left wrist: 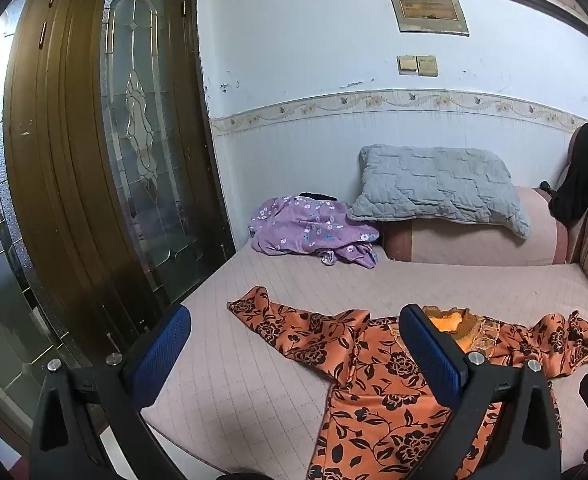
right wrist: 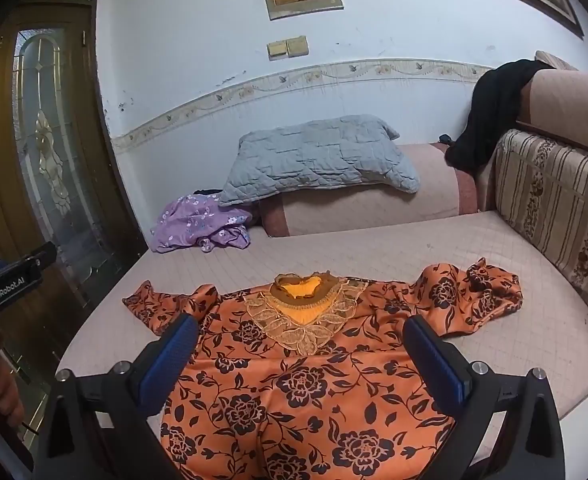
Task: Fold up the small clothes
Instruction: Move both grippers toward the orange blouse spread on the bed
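An orange blouse with a black flower print (right wrist: 302, 376) lies spread flat on the pink bed (right wrist: 374, 252), lace neckline away from me, both sleeves out to the sides. It also shows in the left wrist view (left wrist: 374, 380). My right gripper (right wrist: 302, 336) is open and empty, hovering over the blouse's chest. My left gripper (left wrist: 294, 332) is open and empty, above the blouse's left sleeve and the mattress. The left gripper's body (right wrist: 10, 284) shows at the left edge of the right wrist view, held by a hand.
A crumpled purple flowered garment (left wrist: 314, 232) lies at the far left of the bed, next to a grey quilted pillow (left wrist: 438, 184) on a pink bolster. A striped cushion (right wrist: 554, 208) and a black cloth (right wrist: 490, 112) are at the right. A wooden glass door (left wrist: 114, 140) stands left.
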A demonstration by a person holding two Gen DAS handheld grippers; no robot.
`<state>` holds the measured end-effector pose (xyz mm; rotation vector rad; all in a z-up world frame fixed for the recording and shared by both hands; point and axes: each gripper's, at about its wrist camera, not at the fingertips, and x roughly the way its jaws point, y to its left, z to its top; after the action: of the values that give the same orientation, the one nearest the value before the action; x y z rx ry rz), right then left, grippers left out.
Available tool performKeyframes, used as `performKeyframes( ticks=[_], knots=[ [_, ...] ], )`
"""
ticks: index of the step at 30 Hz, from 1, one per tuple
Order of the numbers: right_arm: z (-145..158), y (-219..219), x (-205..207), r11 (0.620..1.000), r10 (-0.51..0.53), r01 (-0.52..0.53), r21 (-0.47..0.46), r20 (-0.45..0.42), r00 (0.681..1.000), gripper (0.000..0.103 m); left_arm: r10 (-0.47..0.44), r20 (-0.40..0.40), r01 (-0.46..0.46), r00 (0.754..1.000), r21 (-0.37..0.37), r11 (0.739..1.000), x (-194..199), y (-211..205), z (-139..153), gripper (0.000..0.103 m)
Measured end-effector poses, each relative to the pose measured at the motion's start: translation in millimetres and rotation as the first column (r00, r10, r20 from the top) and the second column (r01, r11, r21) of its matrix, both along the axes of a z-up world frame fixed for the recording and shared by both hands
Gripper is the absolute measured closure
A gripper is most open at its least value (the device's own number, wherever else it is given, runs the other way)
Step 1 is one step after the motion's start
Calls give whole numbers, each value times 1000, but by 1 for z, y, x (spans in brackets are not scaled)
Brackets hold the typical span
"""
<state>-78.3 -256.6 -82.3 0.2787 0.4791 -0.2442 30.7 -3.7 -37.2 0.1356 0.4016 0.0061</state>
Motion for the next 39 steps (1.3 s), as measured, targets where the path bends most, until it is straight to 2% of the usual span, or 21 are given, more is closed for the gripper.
performKeyframes(
  ticks=[21,26,39],
  knots=[
    [-20,-14,20,999,-9,11,36,-42,999,0,4,-48,-2,999,28,1000,21,-10,-16,0],
    [-26,-13,23,997,-5,10,72,-74,997,0,4,-59,-2,998,34,999,25,-13,-20,0],
    [-31,-18,39,997,-6,11,80,-64,998,0,6,-80,-2,997,57,998,38,-21,-34,0]
  ],
)
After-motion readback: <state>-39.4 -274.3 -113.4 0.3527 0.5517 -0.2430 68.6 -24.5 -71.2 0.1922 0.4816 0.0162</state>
